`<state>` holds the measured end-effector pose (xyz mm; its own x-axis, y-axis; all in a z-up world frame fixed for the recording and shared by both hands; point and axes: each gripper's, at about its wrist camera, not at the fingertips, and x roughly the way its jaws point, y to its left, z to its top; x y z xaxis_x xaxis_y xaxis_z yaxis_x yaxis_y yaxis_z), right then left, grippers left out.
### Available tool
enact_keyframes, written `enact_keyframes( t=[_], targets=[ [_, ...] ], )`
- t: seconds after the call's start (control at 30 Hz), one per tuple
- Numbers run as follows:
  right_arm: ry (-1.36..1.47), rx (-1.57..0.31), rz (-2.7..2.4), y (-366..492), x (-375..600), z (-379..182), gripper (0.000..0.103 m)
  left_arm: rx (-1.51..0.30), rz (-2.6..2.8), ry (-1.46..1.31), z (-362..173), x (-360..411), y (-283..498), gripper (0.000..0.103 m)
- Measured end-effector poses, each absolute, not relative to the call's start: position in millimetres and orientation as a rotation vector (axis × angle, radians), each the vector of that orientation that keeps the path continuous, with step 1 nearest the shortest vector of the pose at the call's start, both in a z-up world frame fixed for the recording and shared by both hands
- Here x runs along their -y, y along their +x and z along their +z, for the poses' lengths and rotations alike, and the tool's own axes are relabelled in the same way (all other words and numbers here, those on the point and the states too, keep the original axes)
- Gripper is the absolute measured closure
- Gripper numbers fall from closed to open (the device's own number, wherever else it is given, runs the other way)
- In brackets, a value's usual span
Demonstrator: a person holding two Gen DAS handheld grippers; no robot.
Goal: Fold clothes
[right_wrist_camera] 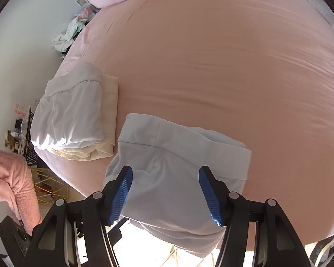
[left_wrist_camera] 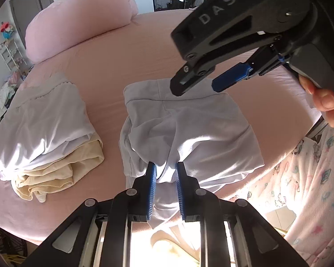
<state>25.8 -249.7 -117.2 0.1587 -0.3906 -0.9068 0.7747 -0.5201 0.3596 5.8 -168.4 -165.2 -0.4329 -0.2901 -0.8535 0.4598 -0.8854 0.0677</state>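
A pale grey garment [left_wrist_camera: 189,129] lies partly folded near the front edge of the pink bed [left_wrist_camera: 127,66]. My left gripper [left_wrist_camera: 165,169] is shut on a bunched fold of its near edge, which is drawn up between the blue pads. In the left wrist view my right gripper [left_wrist_camera: 197,87] hovers above the garment's far right part. The right wrist view shows the same garment [right_wrist_camera: 178,155] under my right gripper [right_wrist_camera: 165,176], whose jaws stand wide open above the cloth with nothing pressed between the pads.
A folded stack, a white piece [left_wrist_camera: 42,120] on a cream one [left_wrist_camera: 62,169], lies left of the garment. A pink pillow [left_wrist_camera: 82,20] sits at the bed's head. A person's patterned sleeve [left_wrist_camera: 311,189] and hand [left_wrist_camera: 327,104] are at the right. Shelves and clutter line the left wall.
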Motion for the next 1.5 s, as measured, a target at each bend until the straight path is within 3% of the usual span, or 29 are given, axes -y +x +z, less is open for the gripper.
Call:
enact_keyframes(
  t=[0.33,0.4,0.47,0.53,0.73,0.9,0.97,1.0,1.03,1.07,1.13,1.17,1.2,1.33,1.5],
  targets=[
    [1.611,-0.222,-1.648,7,131,-130,0.035,-0.190,-2.311,1.433,-147,146,-19,0.086],
    [1.642,-0.173,-1.633,9,115,-140,0.035,-0.176,-2.312,1.433,-137,149,23,0.086],
    [1.640,-0.143,-1.624,14,105,-147,0.035,-0.139,-2.313,1.423,-132,151,58,0.075],
    [1.598,-0.134,-1.631,21,102,-147,0.035,-0.089,-2.303,1.404,-134,155,69,0.050],
    [1.478,-0.194,-1.655,40,109,-148,0.035,-0.043,-2.321,1.411,-150,166,55,0.050],
    [1.537,-0.129,-1.614,37,115,-166,0.035,-0.108,-2.342,1.454,-162,173,48,0.050],
    [1.549,-0.125,-1.595,38,116,-169,0.035,-0.166,-2.383,1.435,-161,178,50,0.050],
    [1.535,-0.133,-1.589,39,116,-169,0.035,-0.201,-2.400,1.430,-161,181,51,0.056],
    [1.523,-0.149,-1.586,41,116,-168,0.035,-0.250,-2.411,1.434,-163,185,52,0.074],
    [1.509,-0.156,-1.578,43,117,-168,0.035,-0.301,-2.414,1.443,-166,190,53,0.079],
    [1.493,-0.118,-1.539,45,118,-171,0.049,-0.422,-2.403,1.486,-175,199,54,0.088],
    [1.498,-0.110,-1.524,46,120,-175,0.068,-0.476,-2.400,1.496,-177,202,55,0.089],
    [1.504,-0.101,-1.509,47,122,-178,0.077,-0.525,-2.397,1.506,-179,205,57,0.090],
    [1.503,-0.199,-1.523,54,129,-184,0.082,-0.567,-2.369,1.542,-181,209,71,0.092],
    [1.590,-0.140,-1.532,45,124,-192,0.083,-0.615,-2.300,1.592,-192,221,89,0.092]
  ],
)
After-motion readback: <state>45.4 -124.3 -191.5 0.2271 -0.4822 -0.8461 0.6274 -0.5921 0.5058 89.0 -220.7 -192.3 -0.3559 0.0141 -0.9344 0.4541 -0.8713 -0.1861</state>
